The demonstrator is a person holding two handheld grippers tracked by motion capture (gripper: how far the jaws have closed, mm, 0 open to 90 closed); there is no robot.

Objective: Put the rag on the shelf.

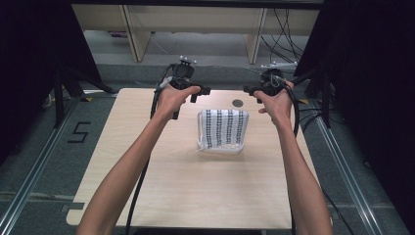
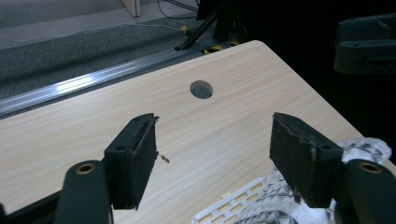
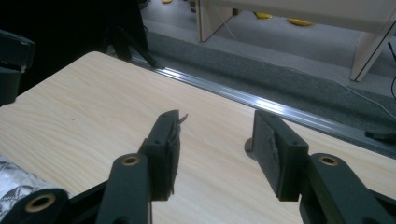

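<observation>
We hold both grippers up over the far part of the worktop (image 1: 161, 186). The left gripper (image 1: 201, 91) hangs at the far left, its fingers (image 2: 133, 158) apart with bare wood between them. The right gripper (image 1: 250, 90) hangs at the far right, fingers (image 3: 166, 154) apart too, gripping nothing. Between and just nearer than the two lies the basket (image 1: 221, 131), a white slotted one lined with black-and-white patterned cloth, sitting mid-worktop, apart from both grippers. Just beyond it, a round cable hole (image 1: 238, 103) sits near the far edge, close to the right gripper.
</observation>
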